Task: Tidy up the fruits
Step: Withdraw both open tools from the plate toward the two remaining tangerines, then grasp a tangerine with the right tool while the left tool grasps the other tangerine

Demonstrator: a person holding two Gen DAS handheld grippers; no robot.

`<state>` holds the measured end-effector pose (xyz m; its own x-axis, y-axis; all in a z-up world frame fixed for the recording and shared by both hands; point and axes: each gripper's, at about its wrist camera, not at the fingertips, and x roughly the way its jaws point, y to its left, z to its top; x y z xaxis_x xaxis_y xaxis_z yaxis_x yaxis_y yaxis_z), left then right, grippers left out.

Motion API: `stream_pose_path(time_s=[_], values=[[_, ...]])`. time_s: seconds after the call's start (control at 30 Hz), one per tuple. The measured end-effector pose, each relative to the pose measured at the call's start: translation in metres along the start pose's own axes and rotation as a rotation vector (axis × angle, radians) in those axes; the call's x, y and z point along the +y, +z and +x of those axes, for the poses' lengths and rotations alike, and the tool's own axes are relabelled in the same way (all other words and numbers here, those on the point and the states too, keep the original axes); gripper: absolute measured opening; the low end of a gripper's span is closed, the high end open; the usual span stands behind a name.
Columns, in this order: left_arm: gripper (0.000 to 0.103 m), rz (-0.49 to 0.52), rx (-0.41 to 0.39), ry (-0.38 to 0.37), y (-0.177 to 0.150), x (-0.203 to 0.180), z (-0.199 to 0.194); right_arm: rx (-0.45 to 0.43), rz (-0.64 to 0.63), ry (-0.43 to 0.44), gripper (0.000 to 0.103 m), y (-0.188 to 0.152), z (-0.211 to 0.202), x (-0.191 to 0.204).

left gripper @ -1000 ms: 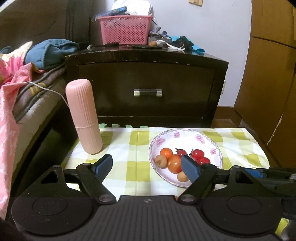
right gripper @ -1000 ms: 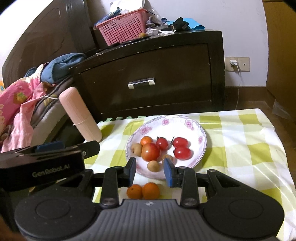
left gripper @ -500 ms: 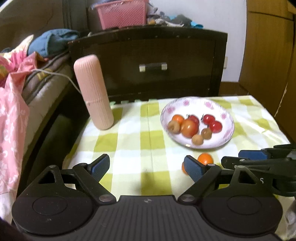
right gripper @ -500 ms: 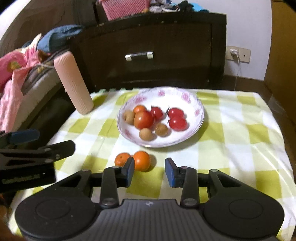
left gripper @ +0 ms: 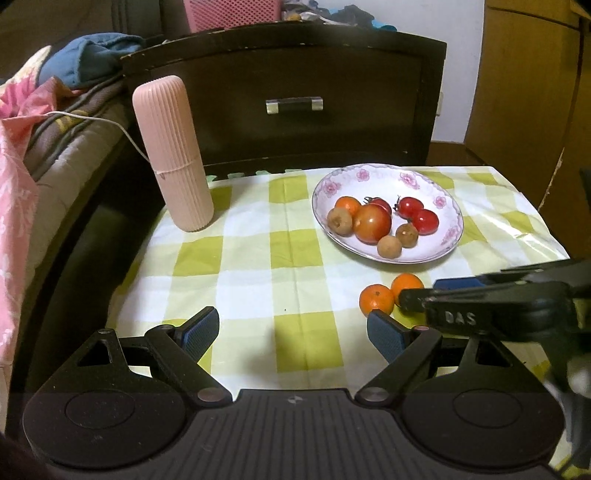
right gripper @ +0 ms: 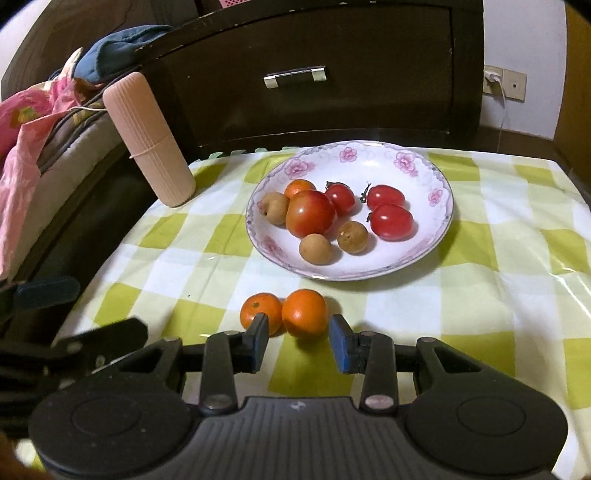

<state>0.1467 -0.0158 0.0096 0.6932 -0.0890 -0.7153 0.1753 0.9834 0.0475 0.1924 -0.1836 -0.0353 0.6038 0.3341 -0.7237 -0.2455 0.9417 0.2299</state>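
Two small oranges (right gripper: 260,308) (right gripper: 304,313) lie side by side on the green-checked cloth, just in front of a white flowered plate (right gripper: 369,158). The plate holds a big tomato (right gripper: 310,213), three cherry tomatoes, three brown longans and another small orange. My right gripper (right gripper: 299,338) is narrowly open, its blue pads just short of the right orange and not touching it. My left gripper (left gripper: 291,328) stands wide open over bare cloth with nothing between its fingers. From the left wrist, the right gripper (left gripper: 419,291) reaches in beside the same oranges (left gripper: 376,299).
A tall pink ribbed case (left gripper: 173,155) stands at the cloth's far left corner. Behind the table is a dark nightstand (left gripper: 295,74) with a pink basket (left gripper: 229,14) on top. A bed with piled bedding (left gripper: 22,184) runs along the left. The cloth's right edge drops off near a wooden door.
Both grippers have sunk and tipped down toward the table. The two loose oranges have come into view, and the right gripper's tips now sit just before them.
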Motion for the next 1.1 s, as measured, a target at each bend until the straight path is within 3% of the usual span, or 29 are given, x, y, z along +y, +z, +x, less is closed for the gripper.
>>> stream_pose_path(time_s=[0.33,0.7,0.9,1.1], values=[[0.091,0.017,0.028,-0.014,-0.004,-0.005,0.013,0.009,0.038,0.018,0.041,0.004,0.014,-0.006],[0.091,0.072,0.035,-0.031,-0.002,-0.022,0.036,-0.012,0.035,0.017,0.032,0.000,-0.015,-0.017],[0.078,0.033,0.081,-0.078,-0.002,-0.028,0.059,0.015,0.035,0.004,0.032,-0.007,-0.018,-0.032],[0.079,0.036,0.070,-0.068,0.005,-0.035,0.069,0.023,0.049,0.007,0.032,-0.010,-0.020,-0.042]])
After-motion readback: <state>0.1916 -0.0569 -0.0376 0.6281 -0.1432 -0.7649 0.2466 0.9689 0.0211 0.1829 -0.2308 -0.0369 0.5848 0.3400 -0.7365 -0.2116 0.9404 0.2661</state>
